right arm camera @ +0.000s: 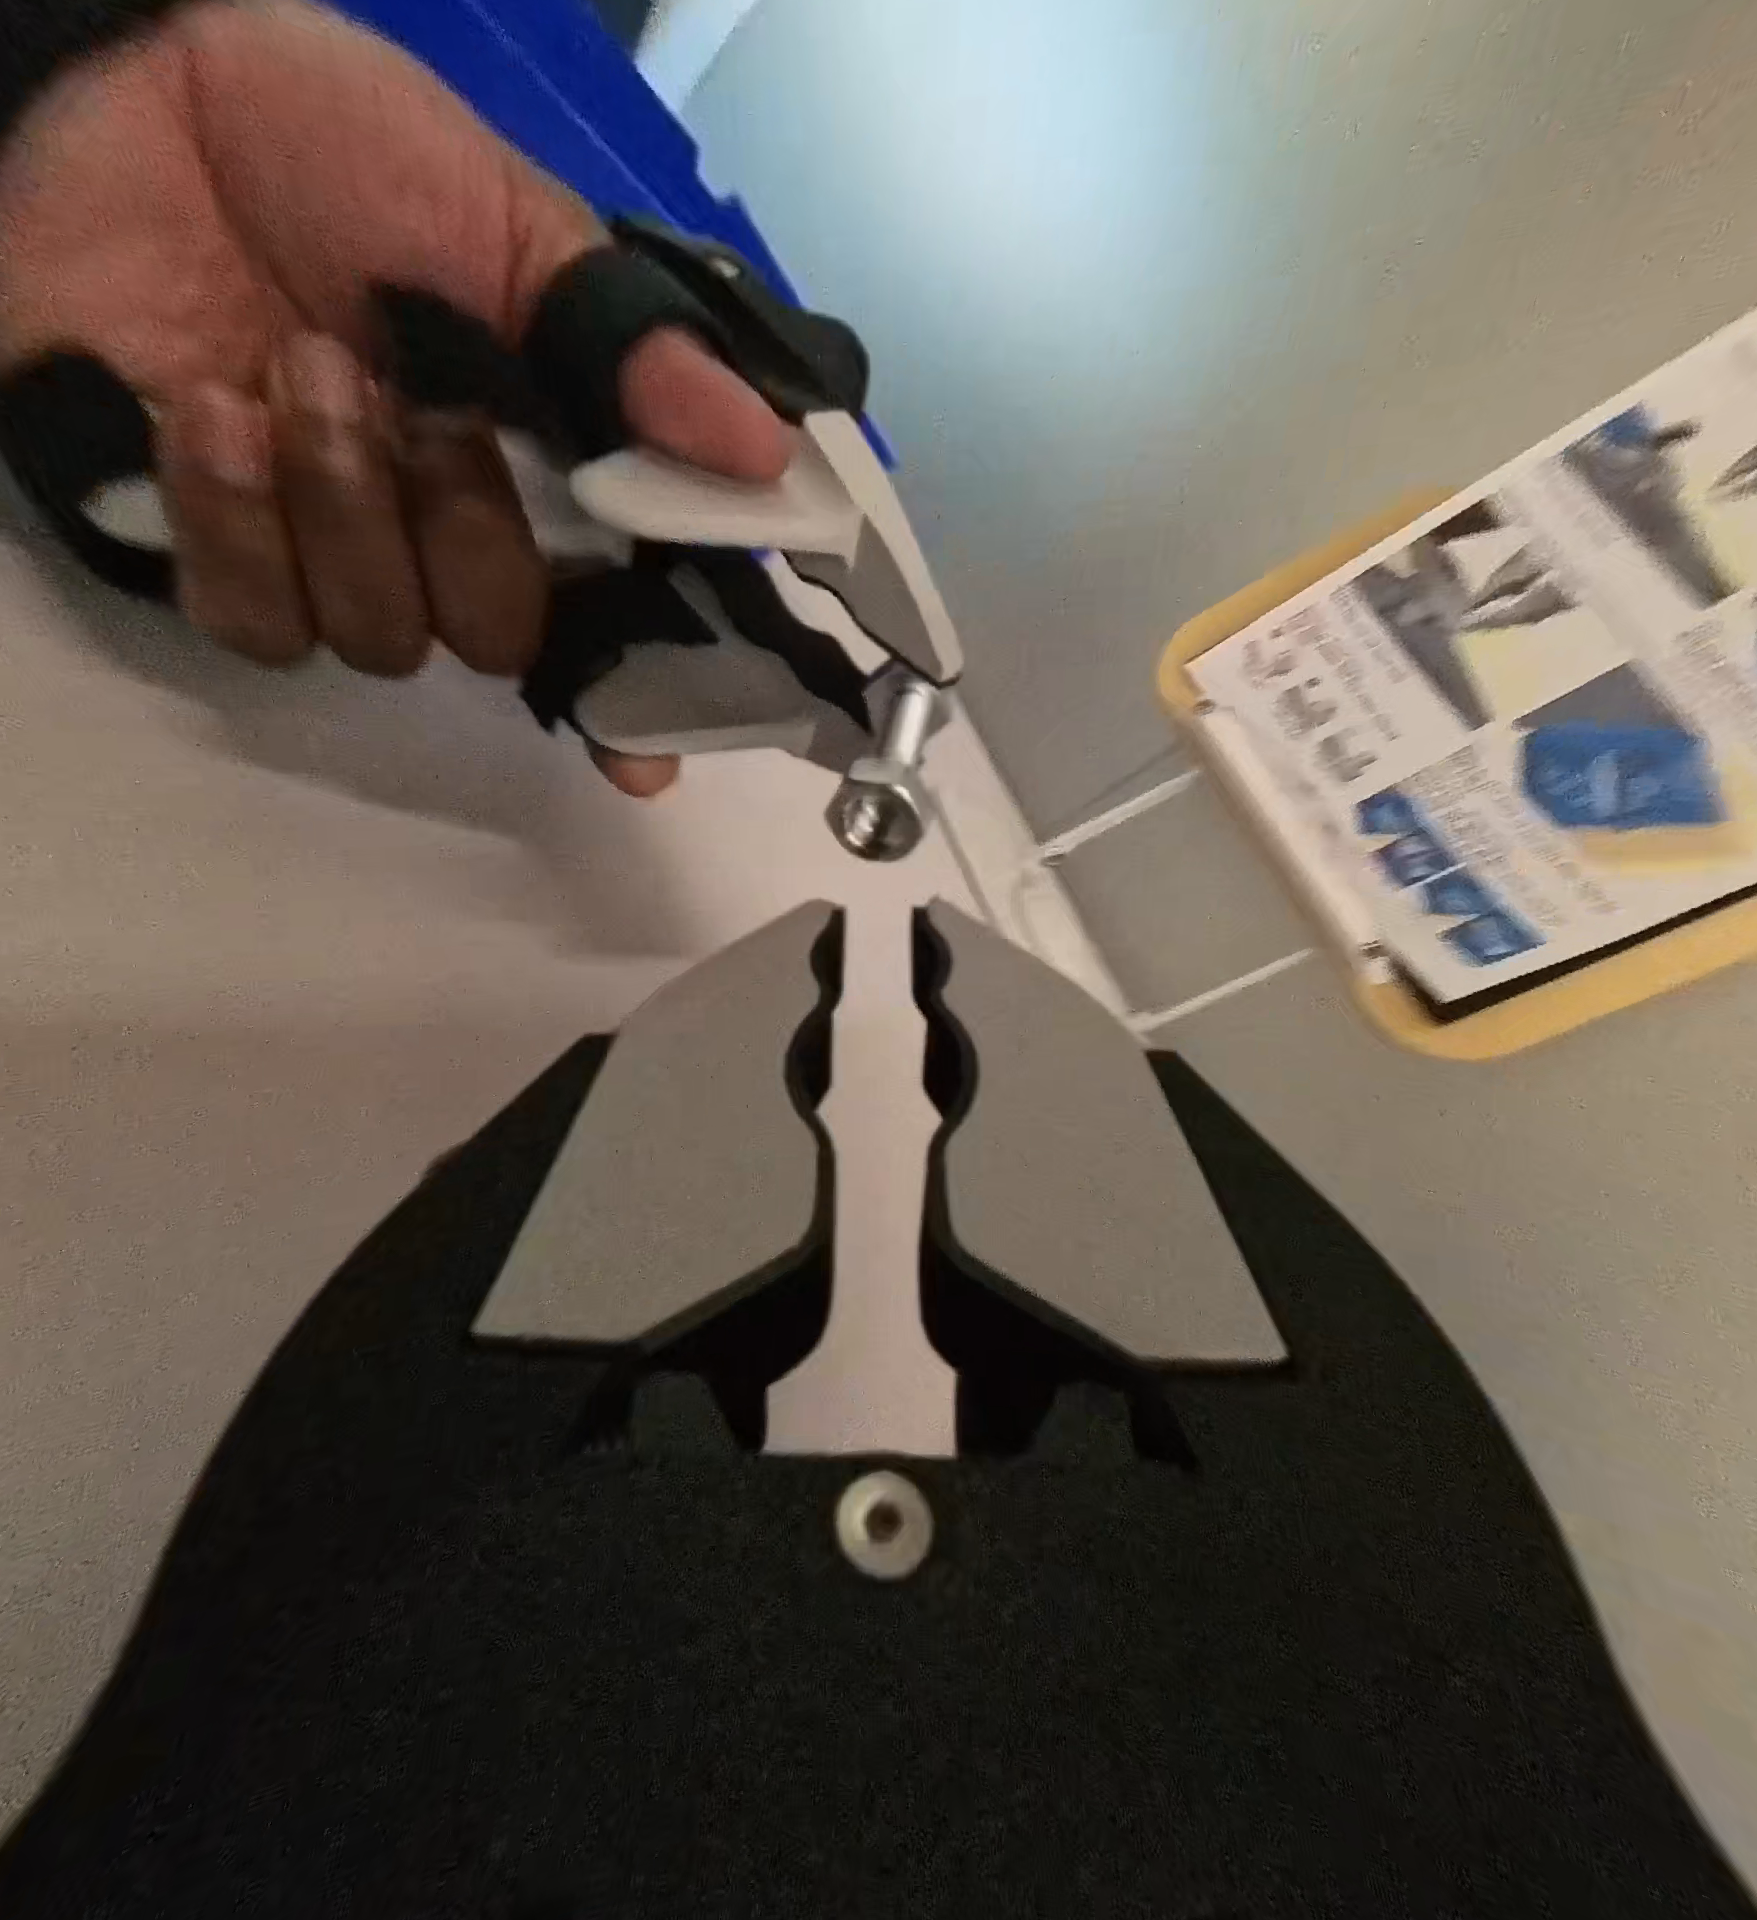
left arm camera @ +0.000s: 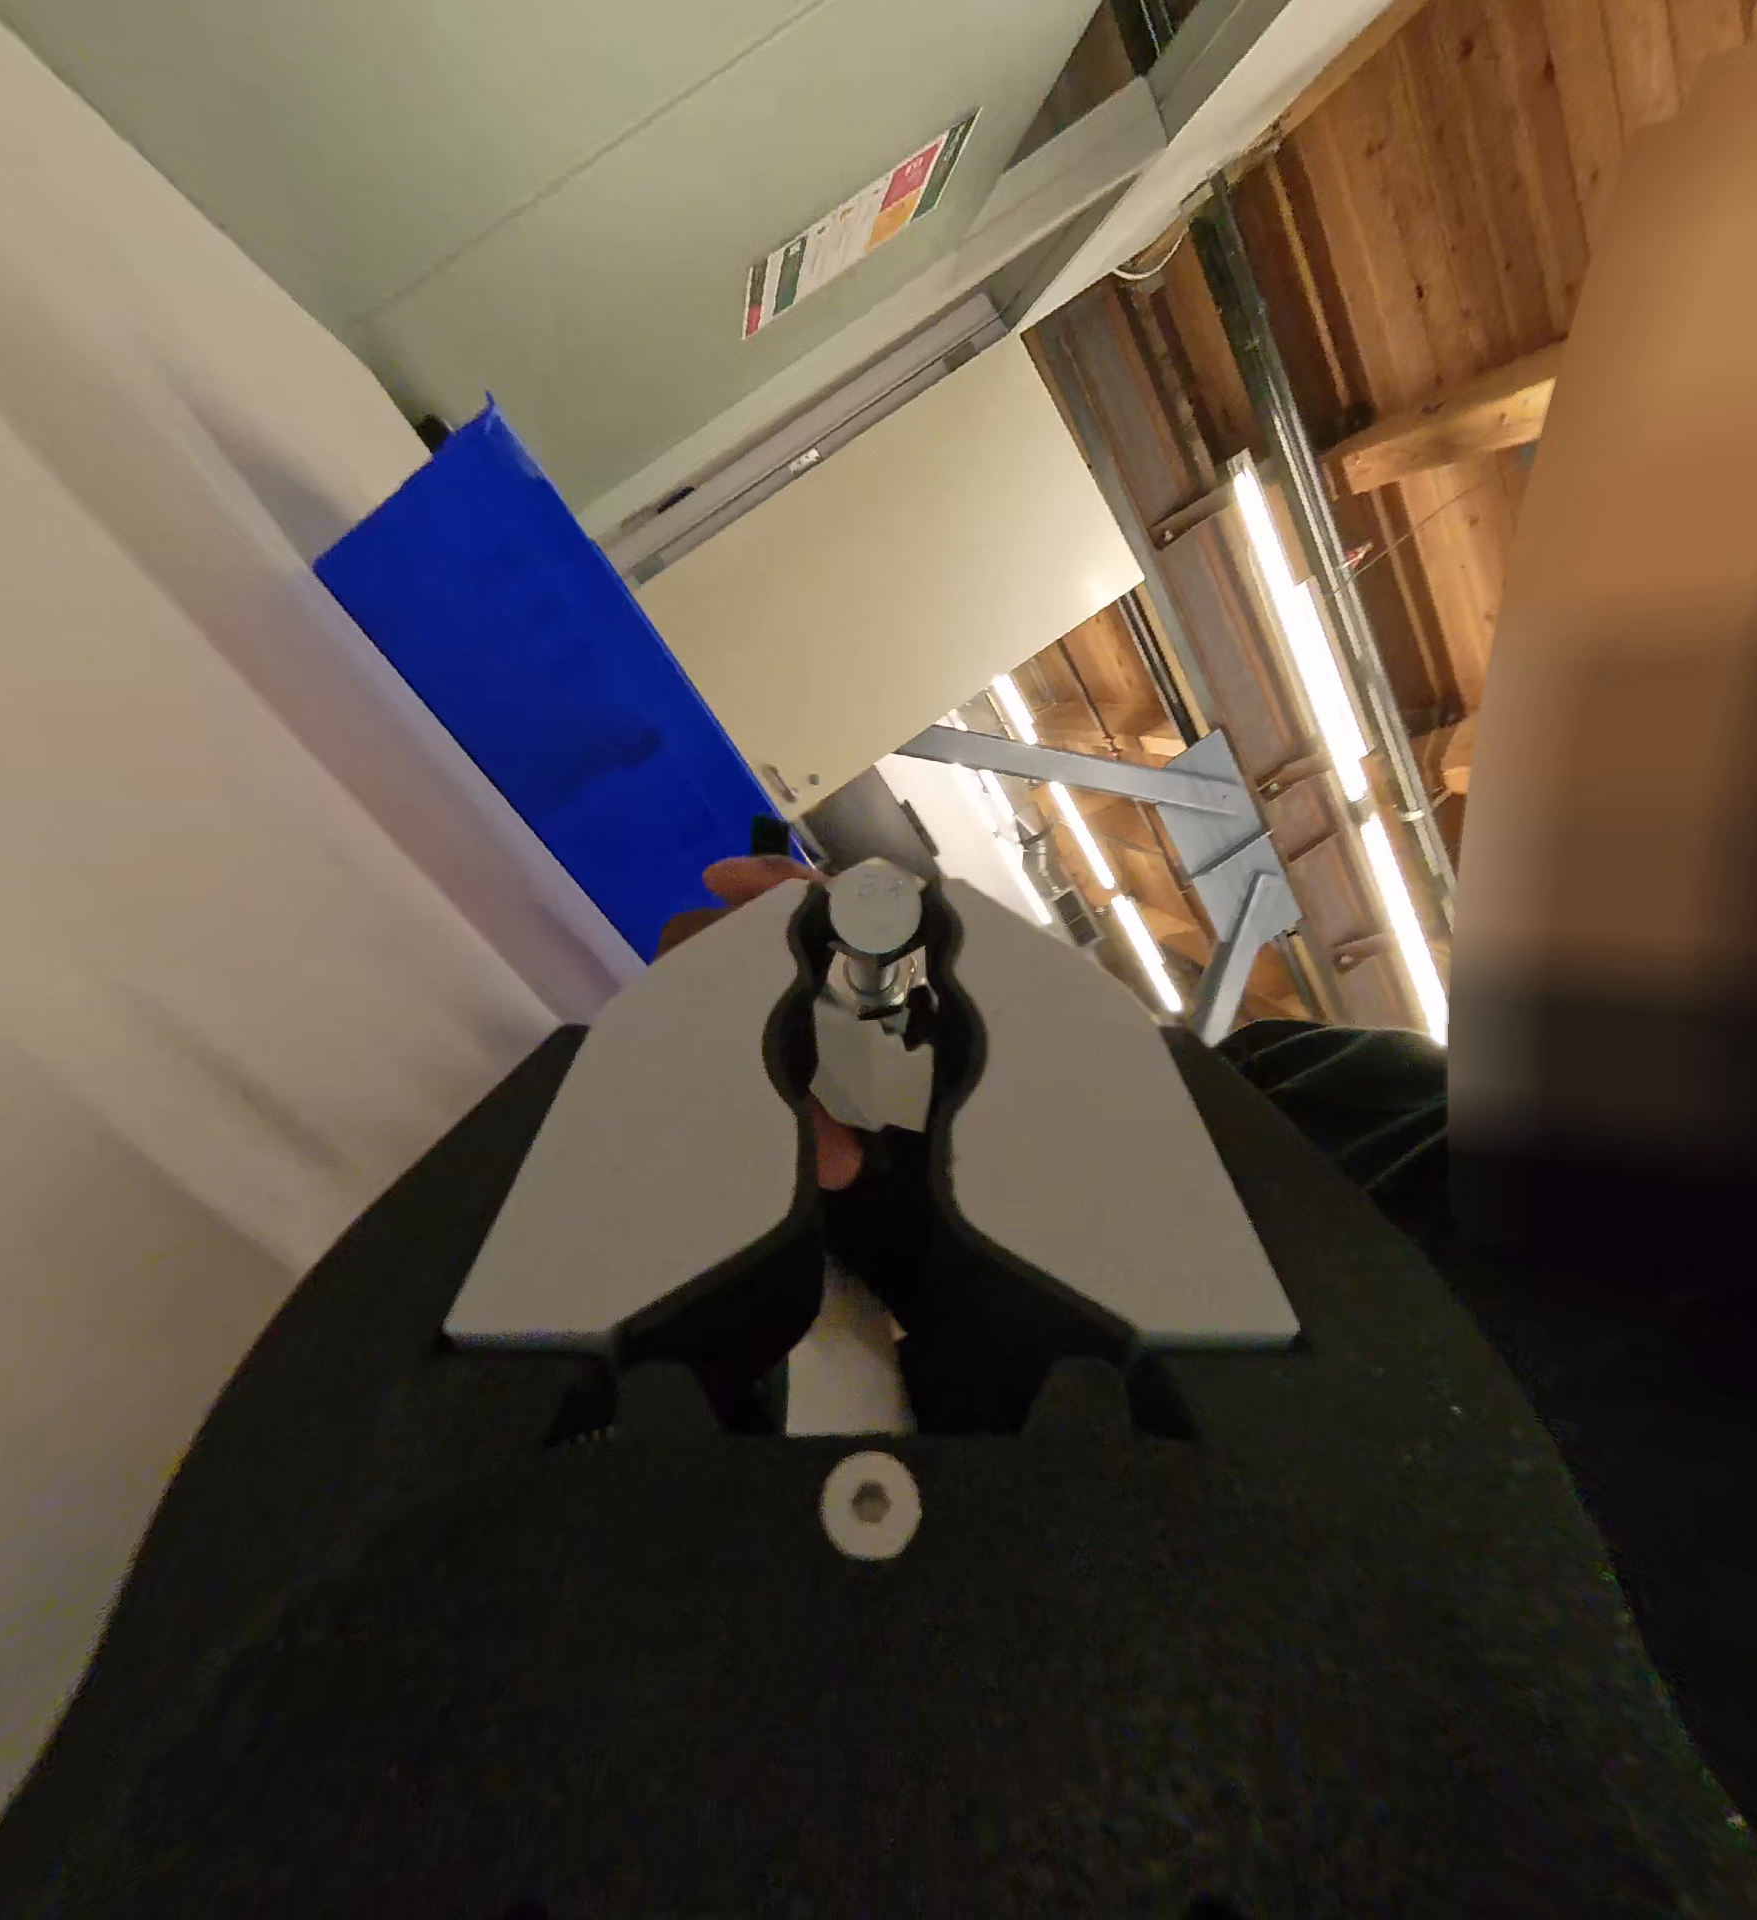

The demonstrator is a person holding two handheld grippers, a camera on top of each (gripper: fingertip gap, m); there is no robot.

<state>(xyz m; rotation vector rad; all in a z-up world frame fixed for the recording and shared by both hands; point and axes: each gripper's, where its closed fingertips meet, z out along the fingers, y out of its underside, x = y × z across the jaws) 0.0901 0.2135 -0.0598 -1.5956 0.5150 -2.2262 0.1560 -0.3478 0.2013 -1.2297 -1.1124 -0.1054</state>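
Observation:
My left gripper (left arm camera: 875,902) is shut on a silver hex bolt (left arm camera: 874,920), pads pressed on its shank just under the head. In the right wrist view a hand (right arm camera: 282,364) holds that left gripper (right arm camera: 905,675), and the bolt (right arm camera: 910,727) points down toward me with a silver hex nut (right arm camera: 876,818) on its threaded end. My right gripper (right arm camera: 876,925) sits just below the nut, apart from it. Its jaws stand a narrow gap apart with nothing between them.
A blue bin (left arm camera: 541,665) stands against the white surface (left arm camera: 126,831), and it also shows in the right wrist view (right arm camera: 583,94). A printed sheet on a yellow-edged board (right arm camera: 1539,727) lies to the right. Wooden ceiling beams with strip lights (left arm camera: 1300,623) show beyond.

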